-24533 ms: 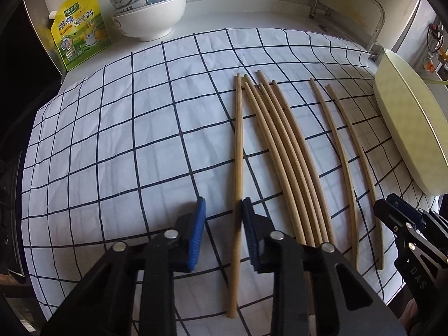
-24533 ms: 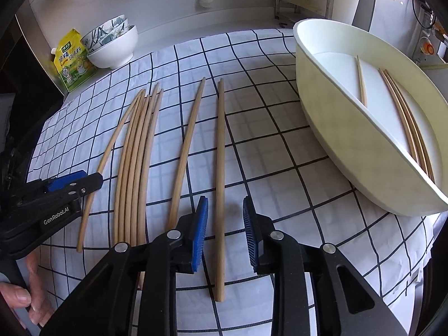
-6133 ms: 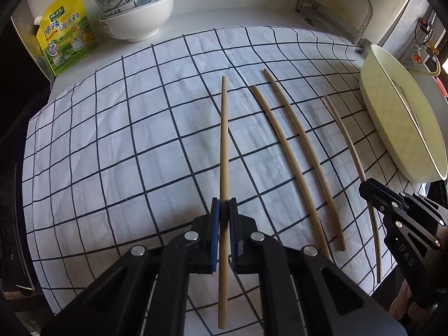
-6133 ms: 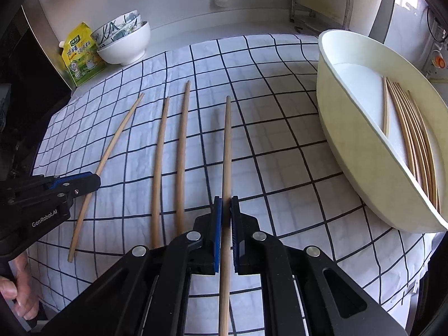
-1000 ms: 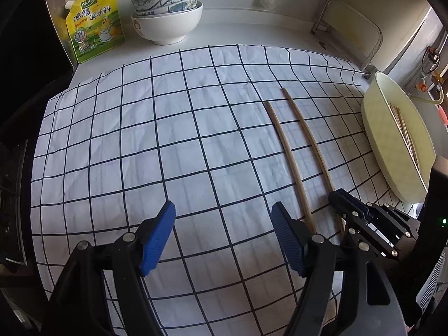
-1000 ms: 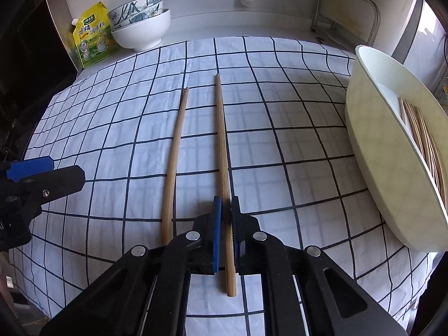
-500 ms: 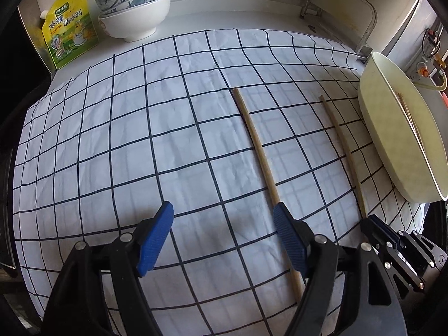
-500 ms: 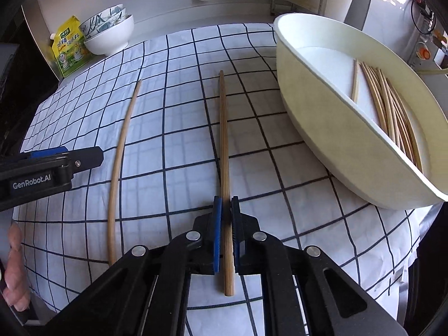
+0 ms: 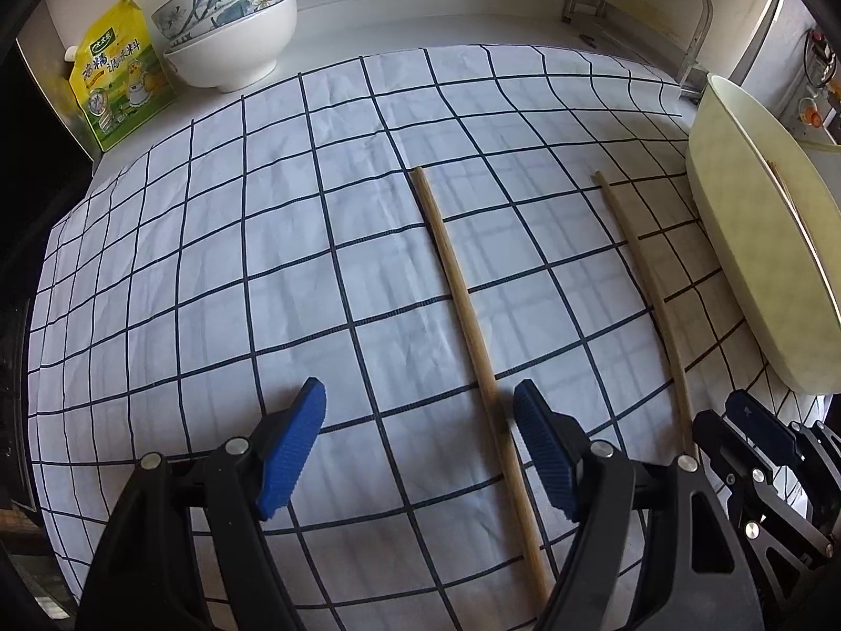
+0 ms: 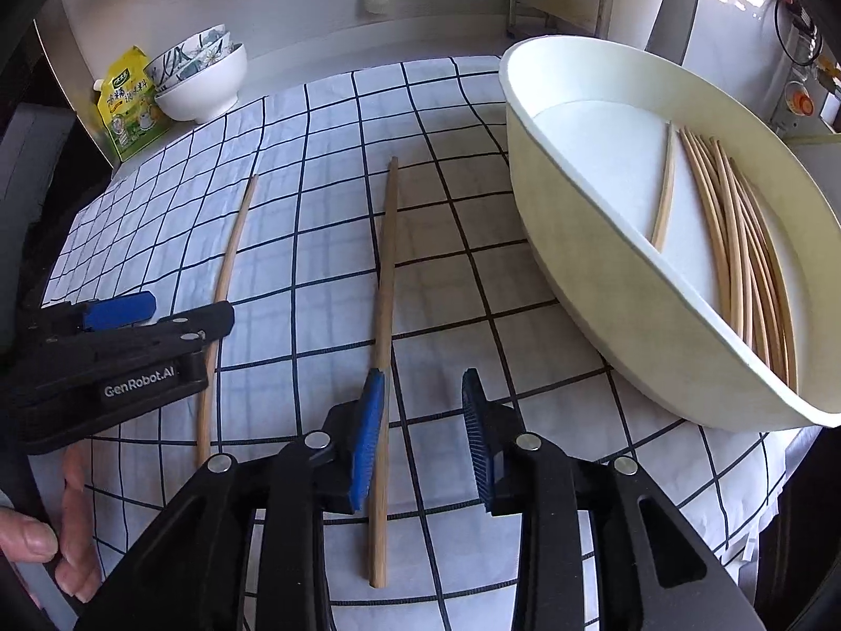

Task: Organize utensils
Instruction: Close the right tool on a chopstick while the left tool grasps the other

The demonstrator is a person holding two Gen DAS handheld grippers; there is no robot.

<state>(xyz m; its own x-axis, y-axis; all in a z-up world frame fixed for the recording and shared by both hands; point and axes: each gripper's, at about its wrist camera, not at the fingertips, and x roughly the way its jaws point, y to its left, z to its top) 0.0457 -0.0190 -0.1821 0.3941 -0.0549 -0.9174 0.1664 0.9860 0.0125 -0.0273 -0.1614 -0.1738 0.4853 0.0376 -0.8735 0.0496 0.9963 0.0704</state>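
Note:
Two wooden chopsticks lie on the checked cloth (image 9: 263,263). The left chopstick (image 9: 462,310) runs between my left gripper's (image 9: 420,447) open blue pads, close to the right pad; it also shows in the right wrist view (image 10: 231,263). The right chopstick (image 10: 382,315) lies on the cloth between my right gripper's (image 10: 423,439) open pads, against the left pad (image 10: 368,436); it shows in the left wrist view too (image 9: 646,284). Several chopsticks (image 10: 736,242) lie in the cream oval tray (image 10: 604,273).
Stacked bowls (image 9: 231,37) and a yellow-green pouch (image 9: 118,89) stand at the back left. A metal rack (image 9: 636,10) stands at the back right. The tray (image 9: 757,273) sits at the cloth's right edge. The left gripper (image 10: 115,363) shows in the right wrist view.
My right gripper has opened and let go of the right chopstick, which now lies on the cloth. My left gripper has moved so the left chopstick is between its open pads.

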